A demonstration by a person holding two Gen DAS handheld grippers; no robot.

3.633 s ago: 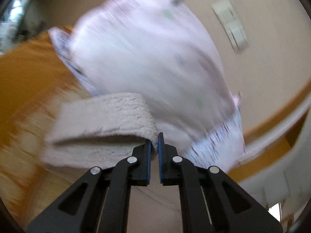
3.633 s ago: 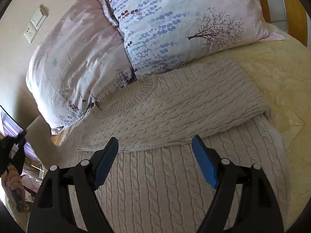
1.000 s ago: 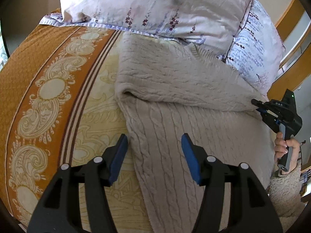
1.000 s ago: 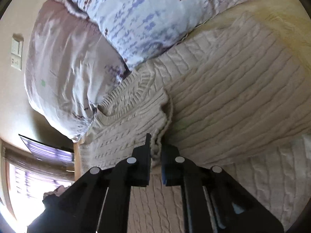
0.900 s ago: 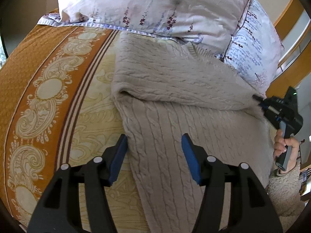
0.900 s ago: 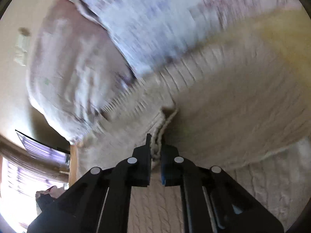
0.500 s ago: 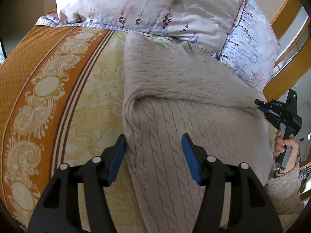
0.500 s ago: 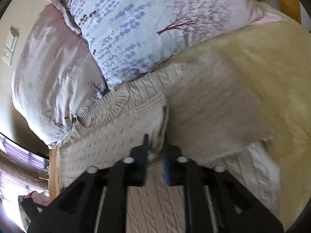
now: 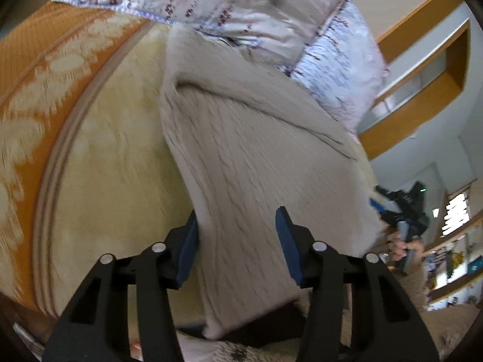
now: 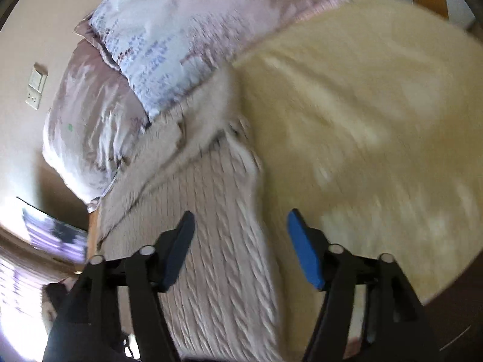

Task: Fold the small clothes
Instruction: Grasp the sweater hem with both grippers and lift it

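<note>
Two grippers over one cable-knit sweater [image 9: 250, 163] lying flat on the yellow bedspread [image 9: 114, 163], pillows [image 9: 235, 3] beyond it. Left gripper [image 9: 238, 247]: jaws apart, closing, sweater's left edge between and below them, pads not pressing. Right gripper [image 10: 241, 247]: jaws spread and opening, sweater's right edge [image 10: 229, 235] under the gap, nothing pinched.

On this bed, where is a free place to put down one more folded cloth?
Free: the yellow bedspread to the right of the sweater, and the yellow strip between the sweater and the orange border. Crowded: the head of the bed, where the pillows meet the sweater.
</note>
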